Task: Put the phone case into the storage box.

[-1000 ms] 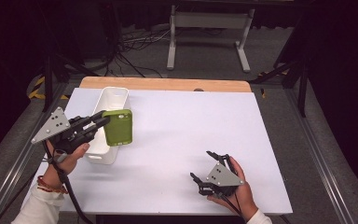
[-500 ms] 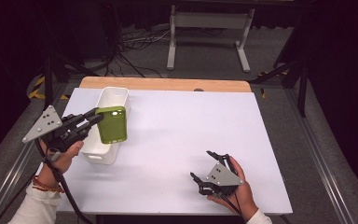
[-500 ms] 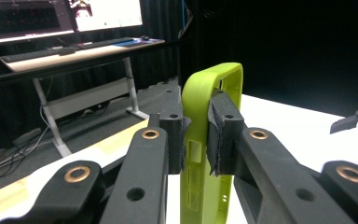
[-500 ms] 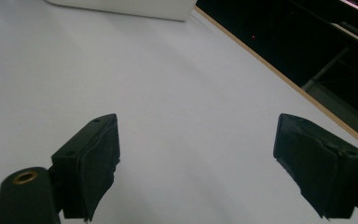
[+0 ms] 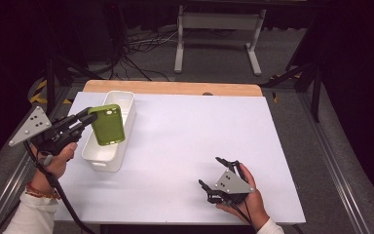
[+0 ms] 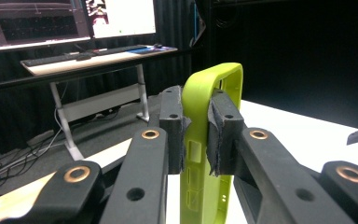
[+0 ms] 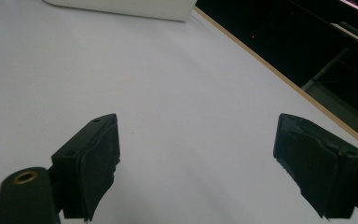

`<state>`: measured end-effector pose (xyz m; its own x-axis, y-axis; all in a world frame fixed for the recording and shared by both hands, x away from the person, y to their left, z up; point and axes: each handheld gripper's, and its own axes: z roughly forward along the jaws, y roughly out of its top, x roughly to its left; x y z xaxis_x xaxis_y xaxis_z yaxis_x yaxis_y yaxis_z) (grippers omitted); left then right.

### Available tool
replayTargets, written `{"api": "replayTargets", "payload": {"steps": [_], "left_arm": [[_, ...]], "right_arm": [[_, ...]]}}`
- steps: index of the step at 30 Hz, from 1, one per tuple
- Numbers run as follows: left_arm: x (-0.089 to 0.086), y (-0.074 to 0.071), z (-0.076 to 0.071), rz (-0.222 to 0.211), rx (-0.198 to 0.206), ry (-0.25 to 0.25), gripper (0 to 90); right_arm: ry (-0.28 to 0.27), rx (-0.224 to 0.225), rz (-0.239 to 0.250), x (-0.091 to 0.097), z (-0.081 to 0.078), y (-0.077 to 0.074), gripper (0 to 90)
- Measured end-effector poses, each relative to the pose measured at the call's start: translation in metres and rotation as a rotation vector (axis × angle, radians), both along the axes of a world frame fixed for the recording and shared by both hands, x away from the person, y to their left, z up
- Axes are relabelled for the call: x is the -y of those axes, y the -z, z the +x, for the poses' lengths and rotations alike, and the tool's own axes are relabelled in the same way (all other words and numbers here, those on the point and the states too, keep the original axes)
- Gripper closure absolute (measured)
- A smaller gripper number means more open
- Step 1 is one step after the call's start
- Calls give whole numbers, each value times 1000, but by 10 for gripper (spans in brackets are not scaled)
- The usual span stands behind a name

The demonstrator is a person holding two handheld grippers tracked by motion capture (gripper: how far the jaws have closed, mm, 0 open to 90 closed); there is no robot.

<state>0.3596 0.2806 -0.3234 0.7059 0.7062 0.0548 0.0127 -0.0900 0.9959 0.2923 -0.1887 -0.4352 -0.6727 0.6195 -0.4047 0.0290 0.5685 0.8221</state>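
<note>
So my left gripper has the green phone case pinched by one edge, pads clamped on either side of the rim. In the left gripper view that case stands pretty much upright between my two jaws, open side facing right, with the camera cutout low down. From the high view it hangs in the air over the white bin, tilted a bit, above the bin's middle and not touching the walls as far as I can tell. The bin sits along the left side of the white surface, long side running away from me, its far end near the wooden strip at the back edge.

My right gripper is parked low over the near right part of the surface, well apart from the bin. In the right gripper view its jaws stand wide with nothing between them, just bare white surface and a corner of the bin way up top.
</note>
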Motion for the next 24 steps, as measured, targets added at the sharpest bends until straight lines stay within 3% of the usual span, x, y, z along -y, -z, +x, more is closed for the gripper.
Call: {"api": "replayTargets", "payload": {"steps": [4,7,18,24], "left_arm": [[-6,0,6,-9,4,-12,787],[-10,2,12,-18,3,7,787],[-12,-2,39,60,-8,-37,787],[-7,-4,52,65,-18,-53,787]], "right_arm": [[3,-1,2,0,0,0,155],[7,5,3,2,1,-1,155],[28,12,12,6,4,-5,155],[26,16,5,6,4,-5,157]]}}
